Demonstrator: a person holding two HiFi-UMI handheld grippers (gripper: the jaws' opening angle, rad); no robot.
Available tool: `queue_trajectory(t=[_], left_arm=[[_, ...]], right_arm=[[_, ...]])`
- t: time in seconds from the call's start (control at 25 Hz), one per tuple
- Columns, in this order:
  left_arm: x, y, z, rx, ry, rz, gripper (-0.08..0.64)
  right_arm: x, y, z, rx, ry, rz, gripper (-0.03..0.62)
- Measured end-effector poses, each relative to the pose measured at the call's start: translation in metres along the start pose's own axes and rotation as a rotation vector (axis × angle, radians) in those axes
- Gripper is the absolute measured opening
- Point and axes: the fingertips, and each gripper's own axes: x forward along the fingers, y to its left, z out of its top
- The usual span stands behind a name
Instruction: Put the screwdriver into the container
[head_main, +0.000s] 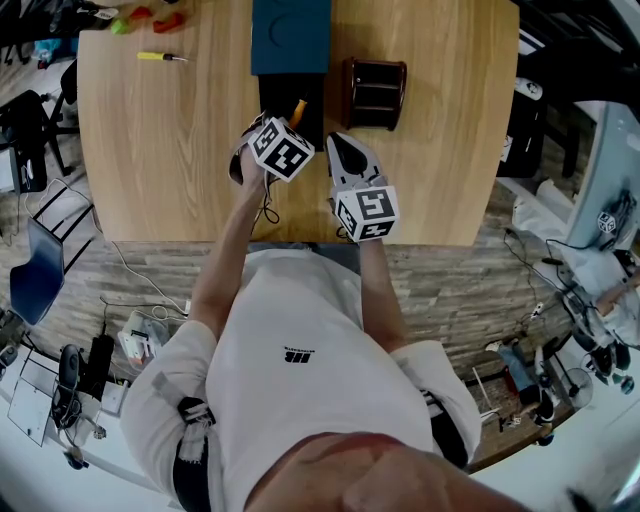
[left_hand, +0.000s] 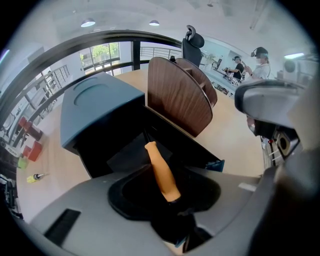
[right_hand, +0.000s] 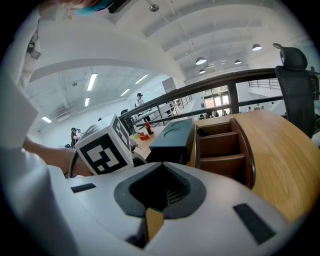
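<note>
An orange-handled screwdriver (head_main: 298, 108) (left_hand: 162, 172) sticks out from my left gripper (head_main: 291, 120) (left_hand: 172, 200), which is shut on it. The handle points up and forward over the black open inside (left_hand: 130, 145) of a dark teal container (head_main: 290, 35) (left_hand: 95, 110) at the table's far middle. My right gripper (head_main: 345, 150) (right_hand: 152, 220) hovers just right of the left one, jaws shut with nothing in them. In the right gripper view the teal container (right_hand: 172, 137) stands ahead, with the left gripper's marker cube to its left.
A brown wooden organizer (head_main: 375, 92) (left_hand: 180, 95) (right_hand: 225, 145) stands right of the container. A small yellow screwdriver (head_main: 160, 57) (left_hand: 36, 177) and red and green pieces (head_main: 150, 17) lie at the far left. The wooden table (head_main: 150, 150) ends near my body.
</note>
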Motion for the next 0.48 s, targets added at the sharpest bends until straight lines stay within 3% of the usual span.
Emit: queue_trajectory(t=[0.28, 0.48], left_arm=[[-0.009, 0.003, 0.000, -0.023, -0.069, -0.012, 0.153], [-0.032, 0.008, 0.003, -0.082, -0.169, -0.032, 0.153]], right_arm=[[-0.005, 0.004, 0.002, -0.014, -0.004, -0.016, -0.006], [-0.011, 0.013, 0.006, -0.029, -0.013, -0.028, -0.006]])
